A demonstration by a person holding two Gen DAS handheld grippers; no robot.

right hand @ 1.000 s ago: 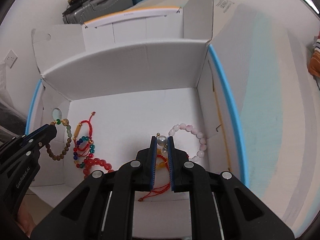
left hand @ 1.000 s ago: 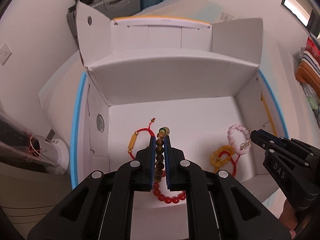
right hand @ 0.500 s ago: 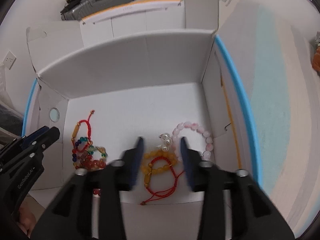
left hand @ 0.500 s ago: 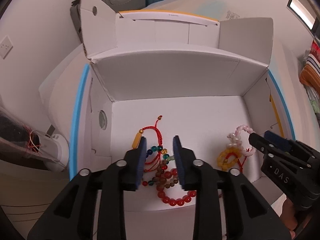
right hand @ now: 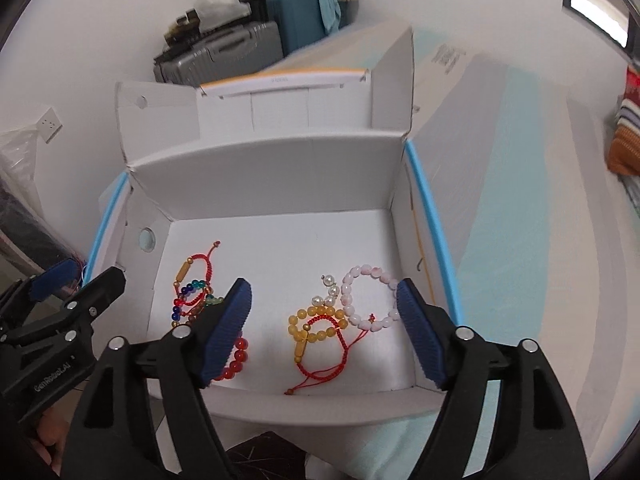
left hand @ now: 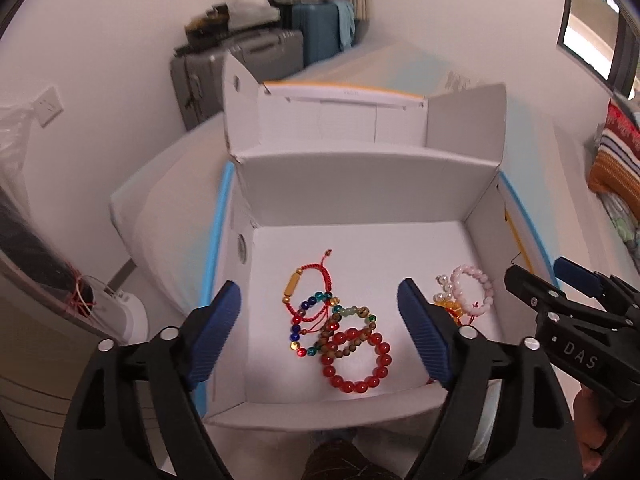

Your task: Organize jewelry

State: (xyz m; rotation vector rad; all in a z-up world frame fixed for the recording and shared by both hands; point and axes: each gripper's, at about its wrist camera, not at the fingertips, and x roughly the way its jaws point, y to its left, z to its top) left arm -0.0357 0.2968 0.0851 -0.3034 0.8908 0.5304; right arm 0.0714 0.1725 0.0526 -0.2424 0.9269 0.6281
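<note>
An open white cardboard box [left hand: 360, 184] holds two heaps of bracelets. On its floor at the left lie a red cord bracelet [left hand: 292, 284], a multicoloured bead bracelet [left hand: 296, 326], a brown bead bracelet [left hand: 340, 344] and a red bead bracelet [left hand: 374, 380]. At the right lie a pink bead bracelet [right hand: 376, 274], a pearl piece [right hand: 330, 292] and a yellow bead bracelet [right hand: 316, 314]. My left gripper [left hand: 320, 296] hovers over the left heap, jaws opening, gripping nothing. Over the right heap, my right gripper [right hand: 323, 290] is also opening and holds nothing.
The box's flaps [right hand: 160, 112] stand up at the back and sides. It rests on a larger white surface with blue edges [right hand: 432, 216]. Suitcases [left hand: 248, 56] stand by the far wall, a striped cloth [left hand: 616, 152] lies at the right, and a white device [left hand: 120, 312] sits at the left.
Both grippers went from shut to wide open and drew back and up. The left let go of the brown bead bracelet, the right of the pearl piece; both pieces now lie in the box.
</note>
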